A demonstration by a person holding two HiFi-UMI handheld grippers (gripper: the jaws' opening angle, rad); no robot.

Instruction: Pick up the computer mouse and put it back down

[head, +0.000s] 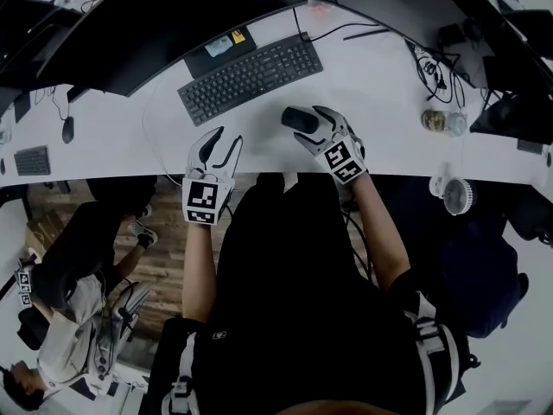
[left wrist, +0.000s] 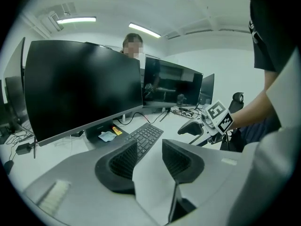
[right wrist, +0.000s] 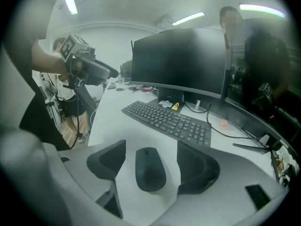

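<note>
A black computer mouse [head: 300, 118] lies on the white desk [head: 380, 93], just right of the keyboard's near end. My right gripper [head: 309, 125] is open around it. In the right gripper view the mouse [right wrist: 149, 168] rests on the desk between the two dark pads [right wrist: 197, 166], with a gap on each side. My left gripper [head: 223, 142] is open over the bare desk near the front edge, below the keyboard. In the left gripper view its jaws [left wrist: 149, 157] stand apart with only desk surface between them.
A black keyboard [head: 251, 76] lies ahead of both grippers, with a curved monitor [head: 155, 15] behind it. Cables [head: 432, 66] and a jar [head: 443, 121] sit at the right, a small fan [head: 458, 195] past the desk edge. Another person [head: 60, 318] sits at lower left.
</note>
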